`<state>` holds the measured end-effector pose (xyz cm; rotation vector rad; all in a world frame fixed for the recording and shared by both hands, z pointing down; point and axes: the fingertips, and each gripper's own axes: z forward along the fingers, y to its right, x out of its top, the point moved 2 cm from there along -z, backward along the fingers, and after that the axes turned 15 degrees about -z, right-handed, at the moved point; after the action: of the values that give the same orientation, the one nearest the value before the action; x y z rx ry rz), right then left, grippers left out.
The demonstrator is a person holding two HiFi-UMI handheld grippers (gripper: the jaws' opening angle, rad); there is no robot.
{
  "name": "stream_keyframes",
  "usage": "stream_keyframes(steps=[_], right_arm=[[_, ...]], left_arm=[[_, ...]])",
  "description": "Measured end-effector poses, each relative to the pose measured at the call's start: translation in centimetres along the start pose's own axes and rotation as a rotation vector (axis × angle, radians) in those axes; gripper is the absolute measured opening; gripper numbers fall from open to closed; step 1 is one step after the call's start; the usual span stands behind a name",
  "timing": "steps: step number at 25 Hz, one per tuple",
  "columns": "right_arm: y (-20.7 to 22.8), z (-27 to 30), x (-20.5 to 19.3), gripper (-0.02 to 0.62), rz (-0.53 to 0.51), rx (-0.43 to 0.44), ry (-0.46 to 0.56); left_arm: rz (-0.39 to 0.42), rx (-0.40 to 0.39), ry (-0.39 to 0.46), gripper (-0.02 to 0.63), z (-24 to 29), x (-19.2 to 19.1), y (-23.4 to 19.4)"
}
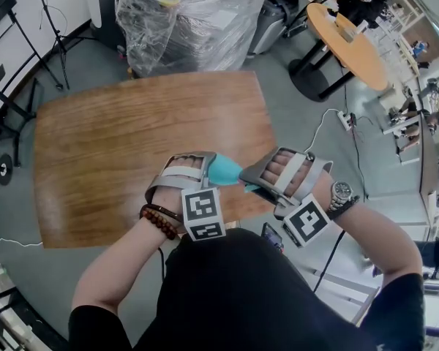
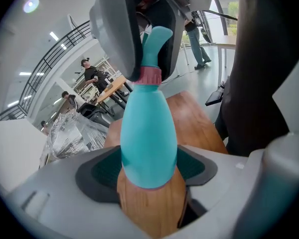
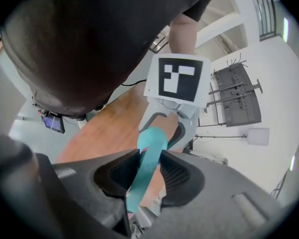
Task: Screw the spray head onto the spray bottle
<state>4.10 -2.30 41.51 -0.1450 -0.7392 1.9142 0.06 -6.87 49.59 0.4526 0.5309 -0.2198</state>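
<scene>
The teal spray bottle [image 1: 225, 170] hangs in the air over the near edge of the wooden table [image 1: 117, 152], between my two grippers. My left gripper [image 1: 214, 168] is shut on its wide body [image 2: 148, 138], which fills the gap between the dark pads. A pink collar [image 2: 150, 76] rings the bottle's neck, and the teal spray head [image 2: 157, 41] sits on top of it. My right gripper [image 1: 247, 180] faces the left one and is shut on that spray head [image 3: 145, 166]. In the right gripper view the left gripper's marker cube [image 3: 178, 81] lies just beyond.
A plastic-wrapped stack [image 1: 190, 17] stands past the table's far edge. A round orange table [image 1: 347, 39] is at the upper right, with people near it. A power strip and cable [image 1: 345, 119] lie on the floor to the right. A phone-like device [image 1: 272, 236] is by my right forearm.
</scene>
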Motion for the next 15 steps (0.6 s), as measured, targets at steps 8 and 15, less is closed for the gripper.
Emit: stream_keyframes(steps=[8,15], right_arm=[[-0.4,-0.4,1.2,0.118,-0.195,-0.029,0.001],[0.3,-0.2,-0.5,0.118,0.286,-0.015,0.048]], left_arm=[[0.073,-0.068,-0.01,0.372,-0.4,0.0,0.6],[0.025,0.018,0.005,0.37,-0.7,0.2,-0.4]])
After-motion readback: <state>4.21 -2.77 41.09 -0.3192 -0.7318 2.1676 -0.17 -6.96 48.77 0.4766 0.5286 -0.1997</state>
